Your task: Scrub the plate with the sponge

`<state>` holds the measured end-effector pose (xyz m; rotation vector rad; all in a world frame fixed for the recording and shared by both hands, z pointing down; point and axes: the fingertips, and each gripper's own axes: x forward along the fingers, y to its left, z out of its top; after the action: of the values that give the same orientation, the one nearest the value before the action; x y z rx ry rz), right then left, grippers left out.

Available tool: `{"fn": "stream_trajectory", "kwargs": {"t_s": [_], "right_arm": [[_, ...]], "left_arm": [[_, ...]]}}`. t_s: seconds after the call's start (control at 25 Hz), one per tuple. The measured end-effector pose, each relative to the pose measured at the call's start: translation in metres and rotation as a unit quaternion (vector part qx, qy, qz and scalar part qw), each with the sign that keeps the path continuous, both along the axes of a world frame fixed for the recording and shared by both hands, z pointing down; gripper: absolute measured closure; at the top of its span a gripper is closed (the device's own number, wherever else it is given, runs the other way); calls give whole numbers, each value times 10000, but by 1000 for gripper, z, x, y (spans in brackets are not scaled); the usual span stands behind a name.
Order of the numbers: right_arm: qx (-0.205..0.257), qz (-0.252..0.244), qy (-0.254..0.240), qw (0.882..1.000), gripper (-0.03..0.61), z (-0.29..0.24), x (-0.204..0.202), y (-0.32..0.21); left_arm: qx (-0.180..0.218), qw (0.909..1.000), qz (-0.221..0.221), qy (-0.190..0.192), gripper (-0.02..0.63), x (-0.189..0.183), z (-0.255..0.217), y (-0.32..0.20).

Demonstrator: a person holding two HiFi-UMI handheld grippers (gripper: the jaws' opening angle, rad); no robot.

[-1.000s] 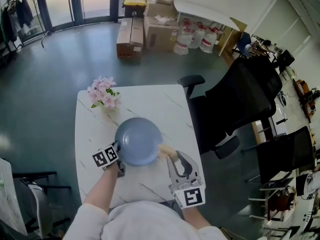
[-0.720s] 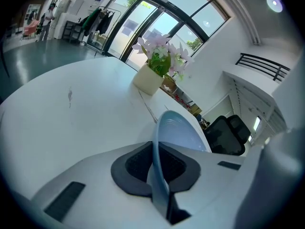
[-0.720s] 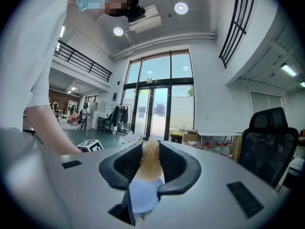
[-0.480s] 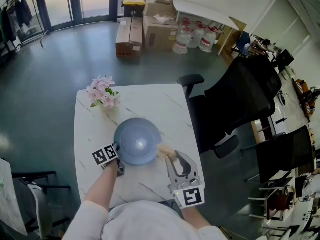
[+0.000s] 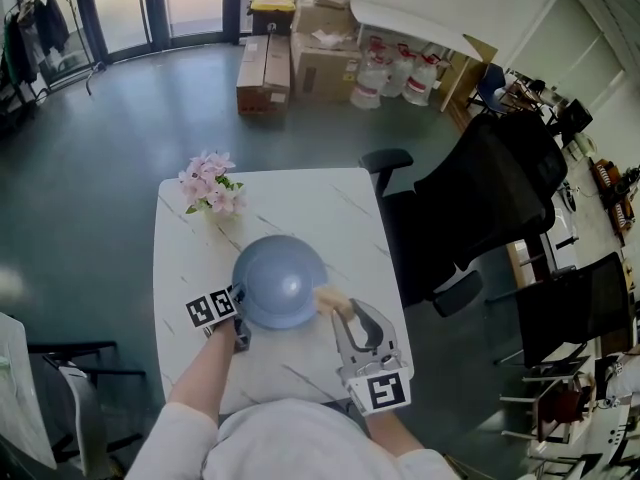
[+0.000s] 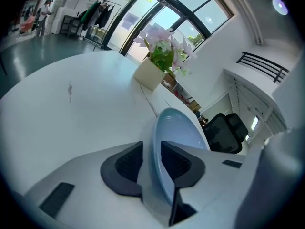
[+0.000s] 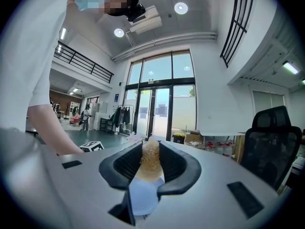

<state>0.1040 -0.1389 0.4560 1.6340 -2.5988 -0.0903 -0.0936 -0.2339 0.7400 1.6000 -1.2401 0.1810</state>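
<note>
A light blue plate (image 5: 280, 280) is over the middle of the white marble table (image 5: 300, 208), tipped up on edge in the left gripper view. My left gripper (image 5: 238, 320) has the plate's near-left rim (image 6: 164, 142) between its pads, and its jaws are opening. My right gripper (image 5: 335, 308) is shut on a tan, fibrous sponge (image 5: 328, 300), which touches the plate's right rim. In the right gripper view the sponge (image 7: 151, 159) fills the gap between the pads, and a bit of blue plate (image 7: 143, 197) shows below it.
A small white pot of pink flowers (image 5: 210, 190) stands at the table's far left corner. A black office chair (image 5: 480, 198) sits just right of the table. Cardboard boxes (image 5: 300, 58) and water jugs (image 5: 395, 80) lie on the floor beyond.
The plate has tipped a little, and now shows more as a dome than a flat disc. Both grippers stay at its rim, the sponge still at the right edge.
</note>
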Motion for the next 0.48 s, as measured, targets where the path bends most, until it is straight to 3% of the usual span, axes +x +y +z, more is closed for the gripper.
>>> {"fn": "stream_trajectory", "kwargs": {"t_s": [0.08,0.28,0.48], "right_arm": [[15,-28,-18,10000,459,-1,-2,0],[46,-95,-71,9999,459,-4,-6,-4],[114,-142,-74,9998,459,-8,-8,-6]], "left_arm": [[34,10000,13,33,463,-1,-2,1],[252,9997,26,-8,398,-9,-15,1],[811,9967,95,-35,382,-14,-47,-1]]}}
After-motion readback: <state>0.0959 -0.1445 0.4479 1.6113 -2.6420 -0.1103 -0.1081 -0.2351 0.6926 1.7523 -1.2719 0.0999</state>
